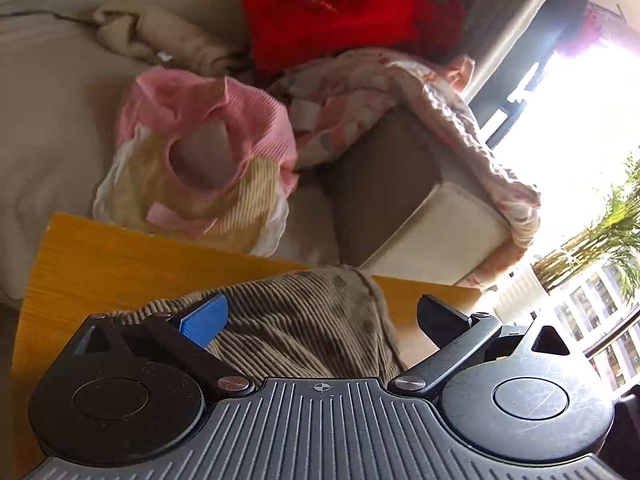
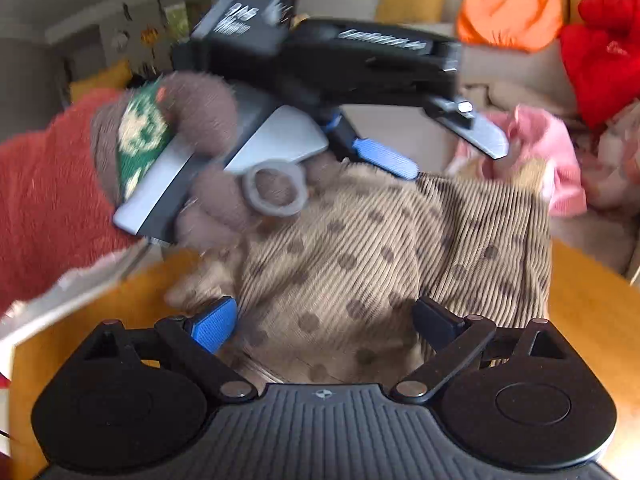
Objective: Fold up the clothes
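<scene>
- the spotted corduroy garment (image 2: 360, 248) lies bunched on the wooden table (image 1: 100, 264), ribs running across it, one edge humped up right in front of both cameras.
- left gripper (image 1: 320, 316) sits low over the near edge of the cloth, jaws wide apart, the blue pad (image 1: 206, 318) resting on the fabric but nothing pinched.
- right gripper (image 2: 324, 324) likewise has its jaws spread, with the cloth lying between them and not clamped.
- across the table, the right view catches the left gripper from outside, held by a gloved hand (image 2: 168, 140) in a fuzzy red sleeve (image 2: 44, 208) (all blurred, so there's motion here).
- handling call: this looks soft, light and floppy, with a ribbed surface that should give good grip; it will sag and crumple if taken by the middle.
- best hold, to my eye, is a hem or corner, one in each gripper, well apart.
- behind, on the sofa (image 1: 48, 128), a pink and yellow garment (image 1: 200, 152) waits in a heap.
</scene>
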`<state>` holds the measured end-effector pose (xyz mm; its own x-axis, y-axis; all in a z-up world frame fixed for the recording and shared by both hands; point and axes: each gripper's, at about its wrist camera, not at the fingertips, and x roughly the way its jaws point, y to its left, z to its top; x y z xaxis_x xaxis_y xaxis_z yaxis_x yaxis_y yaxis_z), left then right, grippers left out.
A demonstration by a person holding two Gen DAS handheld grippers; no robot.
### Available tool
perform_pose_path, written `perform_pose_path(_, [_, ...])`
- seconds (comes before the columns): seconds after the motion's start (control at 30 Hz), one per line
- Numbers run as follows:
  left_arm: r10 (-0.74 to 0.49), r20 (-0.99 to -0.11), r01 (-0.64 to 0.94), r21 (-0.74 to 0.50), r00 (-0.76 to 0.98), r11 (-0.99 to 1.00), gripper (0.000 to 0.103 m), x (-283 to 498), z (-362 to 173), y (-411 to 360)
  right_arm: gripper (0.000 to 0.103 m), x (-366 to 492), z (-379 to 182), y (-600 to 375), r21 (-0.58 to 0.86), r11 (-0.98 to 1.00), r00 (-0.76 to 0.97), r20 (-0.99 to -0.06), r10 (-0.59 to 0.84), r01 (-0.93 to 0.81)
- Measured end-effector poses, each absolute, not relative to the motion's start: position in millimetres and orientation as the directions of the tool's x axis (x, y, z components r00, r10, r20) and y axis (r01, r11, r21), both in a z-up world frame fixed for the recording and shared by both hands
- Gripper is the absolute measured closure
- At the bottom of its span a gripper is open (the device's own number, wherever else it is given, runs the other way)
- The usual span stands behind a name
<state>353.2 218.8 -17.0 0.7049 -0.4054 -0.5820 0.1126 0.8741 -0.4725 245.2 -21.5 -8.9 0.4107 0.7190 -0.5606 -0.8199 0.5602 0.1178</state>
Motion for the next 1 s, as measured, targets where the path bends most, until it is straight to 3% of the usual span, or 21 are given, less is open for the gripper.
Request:
perform_pose_path(0.13, [-0.379, -0.603, 0.115, -0.43, 0.702, 0.896, 0.0, 350, -11, 214, 0.007, 230, -16, -12, 0.136, 0.505, 0.337, -0.596, 0.729, -0.853])
perform_pose_path(0.2, [-0.399, -0.55, 0.117, -0.477, 0.734, 0.871, 0.0, 332, -1, 223, 0.007, 226, -16, -13, 0.139, 0.497, 0.325, -0.603, 0.729, -0.857])
perform_pose_path(0.27, [-0.47, -0.459, 0.169, -0.555, 0.754, 0.814, 0.0, 304, 9, 232, 0.005, 234, -7, -30, 0.119, 0.555, 0.397, -0.578, 0.713, -0.823])
perform_pose_path(0.37, [-0.523, -0.392, 0.237, -0.581, 0.757, 0.779, 0.0, 270, 14, 230, 0.005, 246, 7, -55, 0.093, 0.637, 0.5, -0.538, 0.679, -0.765])
perform_pose_path(0.5, [-0.561, -0.424, 0.252, -0.591, 0.711, 0.766, 0.0, 260, -2, 214, 0.005, 290, 21, -63, 0.077, 0.766, 0.636, -0.507, 0.582, -0.639])
perform_pose_path(0.73, [-0.565, -0.438, 0.229, -0.612, 0.699, 0.757, 0.0, 268, -17, 211, 0.003, 351, -32, -6, -0.131, 0.828, 0.687, -0.636, 0.352, -0.546])
perform_pose_path(1.0, [-0.59, -0.419, 0.231, -0.645, 0.691, 0.728, 0.0, 272, -24, 216, 0.001, 353, -45, -3, -0.15, 0.827, 0.696, -0.631, 0.341, -0.542])
